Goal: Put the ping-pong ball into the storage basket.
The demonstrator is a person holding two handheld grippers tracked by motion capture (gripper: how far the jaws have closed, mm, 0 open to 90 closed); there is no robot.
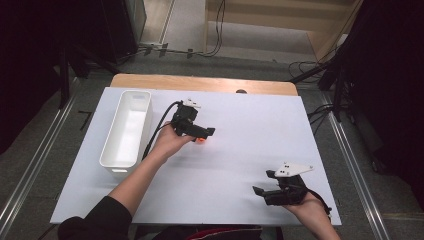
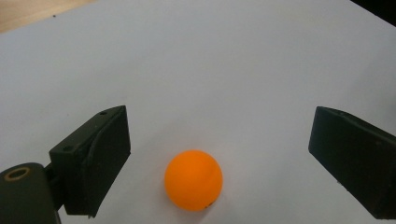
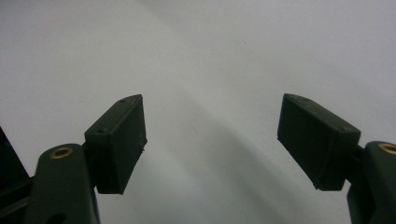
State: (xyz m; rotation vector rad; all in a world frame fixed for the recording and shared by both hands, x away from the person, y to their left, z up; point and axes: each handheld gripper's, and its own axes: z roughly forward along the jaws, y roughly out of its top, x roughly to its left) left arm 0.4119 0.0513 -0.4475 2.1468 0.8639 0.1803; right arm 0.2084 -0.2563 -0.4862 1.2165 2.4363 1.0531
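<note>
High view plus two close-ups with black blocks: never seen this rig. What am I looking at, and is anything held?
No robot arm here: a person at a table holds a two-jaw hand gripper in each hand. The high view is a fixed camera above, looking down on the white table. The other two cameras ride on the grippers and look along their black jaws.

The left gripper sits near the table's middle. Its own view shows an orange ball lying on the surface between the jaws, which stand wide on either side with gaps, so the ball is not gripped. The right gripper rests near the front right edge; its jaws are open over bare table.

A white rectangular bin stands at the left, apparently empty. Nothing is held yet.
</note>
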